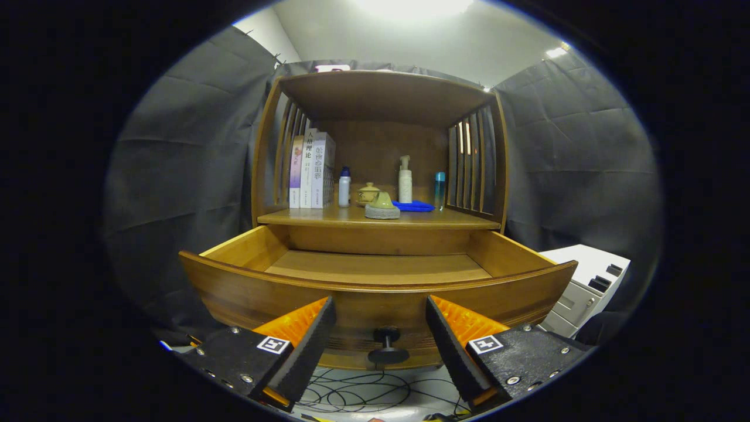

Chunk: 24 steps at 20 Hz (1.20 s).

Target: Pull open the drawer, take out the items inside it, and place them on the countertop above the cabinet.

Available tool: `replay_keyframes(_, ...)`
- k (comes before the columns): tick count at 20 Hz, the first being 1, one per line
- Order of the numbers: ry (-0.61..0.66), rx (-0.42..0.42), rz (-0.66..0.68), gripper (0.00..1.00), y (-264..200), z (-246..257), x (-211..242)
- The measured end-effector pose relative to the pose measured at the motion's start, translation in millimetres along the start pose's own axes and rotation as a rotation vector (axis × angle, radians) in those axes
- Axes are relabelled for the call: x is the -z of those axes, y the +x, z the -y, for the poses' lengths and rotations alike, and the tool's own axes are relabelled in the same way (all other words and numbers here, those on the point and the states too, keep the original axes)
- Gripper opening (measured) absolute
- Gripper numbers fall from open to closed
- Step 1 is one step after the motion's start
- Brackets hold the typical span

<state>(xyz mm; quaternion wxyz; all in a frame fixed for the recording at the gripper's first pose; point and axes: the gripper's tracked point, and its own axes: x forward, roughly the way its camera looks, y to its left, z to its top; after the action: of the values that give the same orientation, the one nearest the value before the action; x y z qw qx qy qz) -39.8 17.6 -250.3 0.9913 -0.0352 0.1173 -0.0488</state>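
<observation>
grey booth cloth behind; our gripper (pixel 381 346) fingers spread around the black round knob (pixel 388 344), curved wooden drawer (pixel 375 293) open for reaching in.

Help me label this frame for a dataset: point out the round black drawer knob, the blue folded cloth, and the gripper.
Round black drawer knob (pixel 387 344), gripper view, its stem.
Blue folded cloth (pixel 413 206), gripper view, its top.
Gripper (pixel 381 331), gripper view, open, midway between fingertips.

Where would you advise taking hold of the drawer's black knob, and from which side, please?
Grip the thin stem of the knob, behind its round cap, coming straight on at the drawer front. The cap is wider than the stem, so fingers closed behind it should not slip when pulling. The hand-held gripper is open, with the knob between its fingers, untouched. The drawer already stands pulled out.
</observation>
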Motion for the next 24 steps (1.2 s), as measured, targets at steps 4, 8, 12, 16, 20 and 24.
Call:
replay_keyframes(4, -0.025, -0.011, 0.029, 0.95, 1.2, -6.7, 2.8)
replay_keyframes(8, -0.076, 0.008, 0.032, 0.95, 4.6, -4.0, 9.3)
replay_keyframes(12, 0.024, -0.023, 0.023, 0.95, 7.3, -5.2, 15.1)
replay_keyframes(16, 0.077, -0.045, 0.015, 0.95, 9.5, -2.4, 15.7)
replay_keyframes(20, 0.091, -0.076, -0.002, 0.95, 21.5, 1.9, 15.6)
replay_keyframes(24, 0.165, -0.116, -0.015, 0.95, 39.8, 7.4, 15.3)
